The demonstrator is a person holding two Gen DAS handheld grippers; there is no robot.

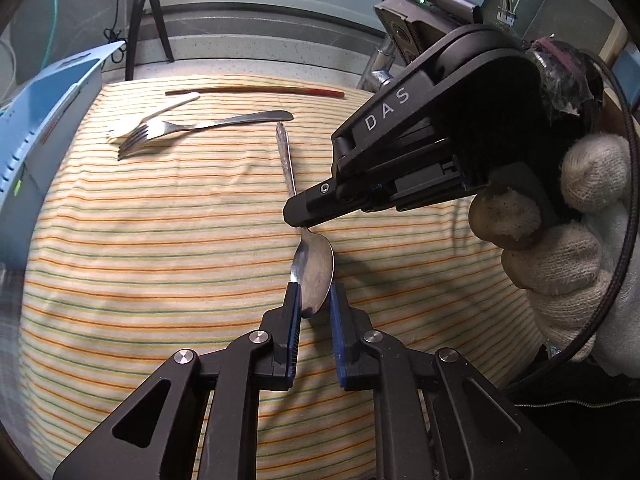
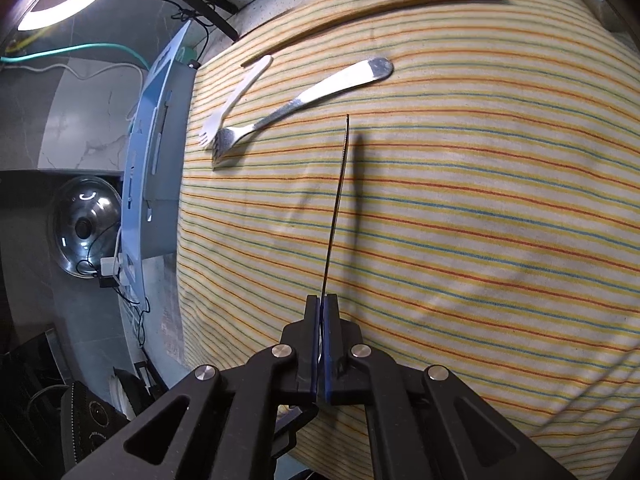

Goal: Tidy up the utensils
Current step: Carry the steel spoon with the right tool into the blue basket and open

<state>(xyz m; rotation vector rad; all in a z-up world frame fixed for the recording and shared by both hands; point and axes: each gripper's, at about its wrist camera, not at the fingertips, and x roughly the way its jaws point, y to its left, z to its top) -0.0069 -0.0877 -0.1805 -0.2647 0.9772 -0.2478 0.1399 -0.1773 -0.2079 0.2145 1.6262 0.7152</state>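
Note:
A metal spoon (image 1: 314, 268) is held above the striped cloth (image 1: 160, 240). My right gripper (image 1: 298, 220) is shut on its neck; in the right wrist view (image 2: 323, 300) the spoon's handle (image 2: 338, 200) shows edge-on, running forward from the shut fingers. My left gripper (image 1: 313, 292) has its blue-padded fingers on both sides of the spoon's bowl, narrowly apart. A metal fork (image 1: 192, 128), a white plastic fork (image 1: 152, 114) and a wooden chopstick with a red end (image 1: 256, 90) lie at the far side of the cloth.
A blue box (image 1: 44, 112) stands at the cloth's left edge. A tripod (image 1: 146, 16) and a tap (image 1: 380, 64) are behind the cloth. A glass pot lid (image 2: 86, 228) lies beyond the box. A gloved hand (image 1: 576, 248) holds the right gripper.

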